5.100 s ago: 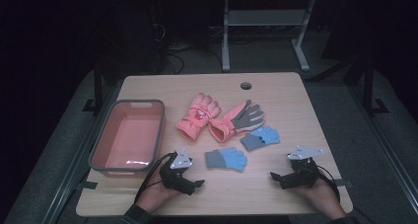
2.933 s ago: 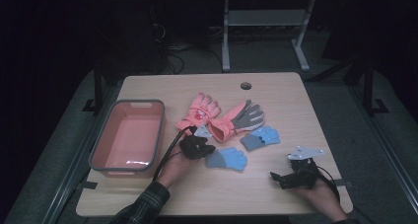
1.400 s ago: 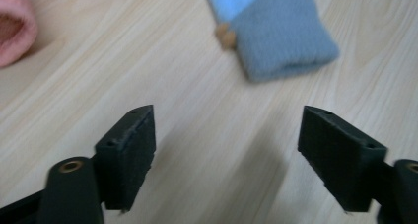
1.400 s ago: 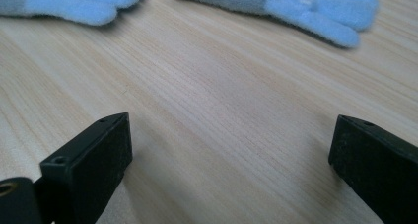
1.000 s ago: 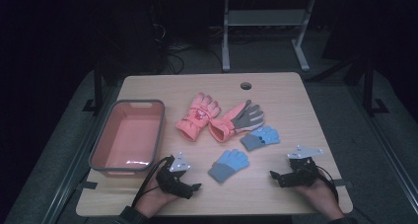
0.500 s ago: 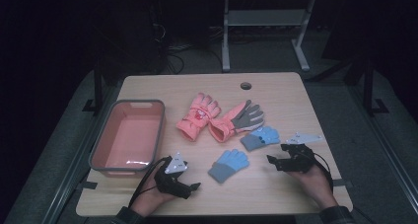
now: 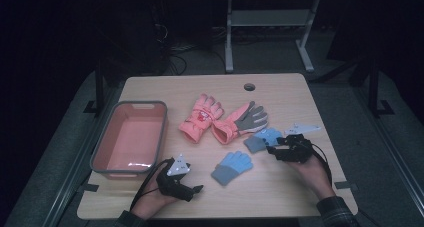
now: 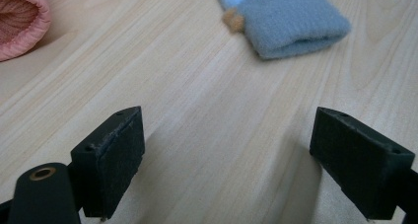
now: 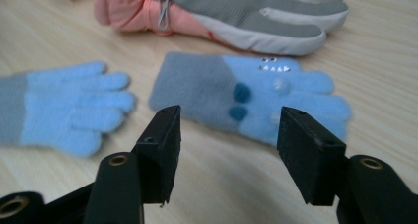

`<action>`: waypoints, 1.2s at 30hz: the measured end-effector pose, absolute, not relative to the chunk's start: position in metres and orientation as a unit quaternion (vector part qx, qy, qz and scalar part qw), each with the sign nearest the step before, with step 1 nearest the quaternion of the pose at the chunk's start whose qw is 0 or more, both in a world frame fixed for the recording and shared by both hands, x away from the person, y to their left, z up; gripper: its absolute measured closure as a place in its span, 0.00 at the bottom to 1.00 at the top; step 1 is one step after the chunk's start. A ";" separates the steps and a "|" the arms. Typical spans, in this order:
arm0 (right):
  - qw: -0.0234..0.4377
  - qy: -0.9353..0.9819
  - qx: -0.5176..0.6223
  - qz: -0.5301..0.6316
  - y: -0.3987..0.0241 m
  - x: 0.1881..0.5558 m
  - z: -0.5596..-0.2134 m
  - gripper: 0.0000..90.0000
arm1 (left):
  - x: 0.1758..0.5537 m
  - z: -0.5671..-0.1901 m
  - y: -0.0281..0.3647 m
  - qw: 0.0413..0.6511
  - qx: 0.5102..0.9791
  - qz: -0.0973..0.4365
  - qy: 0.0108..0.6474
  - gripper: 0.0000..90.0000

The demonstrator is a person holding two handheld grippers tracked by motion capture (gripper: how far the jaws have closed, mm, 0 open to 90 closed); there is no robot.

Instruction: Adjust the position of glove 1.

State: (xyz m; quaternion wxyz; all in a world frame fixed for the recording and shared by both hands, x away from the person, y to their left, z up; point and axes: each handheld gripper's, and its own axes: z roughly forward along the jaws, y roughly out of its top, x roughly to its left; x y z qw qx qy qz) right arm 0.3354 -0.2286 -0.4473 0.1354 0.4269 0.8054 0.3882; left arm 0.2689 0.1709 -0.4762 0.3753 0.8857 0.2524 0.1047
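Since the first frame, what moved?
The left gripper dragged one blue glove nearer the table's front edge, then withdrew, open. The right gripper advanced toward the other blue glove, its jaws closing partway, nothing between them. Pink gloves and bin unchanged.

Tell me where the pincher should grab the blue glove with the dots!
Best at the grey cuff end of the dotted blue glove: it lies flat, and the cuff is one plain strip. The right gripper, jaws just narrowing with nothing between them, could come from above.

My left gripper (image 8: 226, 169) gapes over bare wooden table (image 8: 197, 95); blue glove's grey cuff (image 8: 291, 21) ahead, pink glove cuff (image 8: 19, 21) far left.
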 end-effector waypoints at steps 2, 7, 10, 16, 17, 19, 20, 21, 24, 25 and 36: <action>0.137 0.803 0.431 0.389 -0.229 0.340 -0.446 0.50 | 0.269 -0.476 0.171 0.374 0.886 0.105 0.252 0.14; 0.133 0.802 0.430 0.392 -0.225 0.349 -0.446 0.55 | 0.269 -0.476 0.172 0.378 0.885 0.103 0.252 0.14; 0.127 0.801 0.433 0.393 -0.220 0.357 -0.447 0.58 | 0.268 -0.476 0.172 0.376 0.885 0.104 0.252 0.14; 0.119 0.799 0.437 0.395 -0.212 0.370 -0.451 0.61 | 0.269 -0.476 0.172 0.375 0.887 0.105 0.249 0.14; 0.121 0.799 0.440 0.393 -0.210 0.372 -0.453 0.62 | 0.269 -0.476 0.172 0.374 0.887 0.105 0.249 0.14; 0.119 0.799 0.444 0.388 -0.210 0.375 -0.456 0.63 | 0.269 -0.476 0.172 0.375 0.887 0.105 0.250 0.14; 0.117 0.798 0.445 0.389 -0.209 0.377 -0.458 0.64 | 0.269 -0.476 0.172 0.375 0.887 0.105 0.249 0.14; 0.118 0.799 0.447 0.385 -0.208 0.378 -0.460 0.64 | 0.269 -0.476 0.172 0.375 0.887 0.105 0.250 0.14; 0.113 0.799 0.453 0.380 -0.205 0.381 -0.465 0.66 | 0.269 -0.476 0.172 0.375 0.887 0.105 0.250 0.14; 0.114 0.800 0.455 0.374 -0.204 0.382 -0.467 0.67 | 0.269 -0.476 0.172 0.375 0.887 0.105 0.250 0.14; 0.127 0.802 0.463 0.355 -0.205 0.384 -0.471 0.94 | 0.269 -0.476 0.172 0.375 0.886 0.105 0.250 0.14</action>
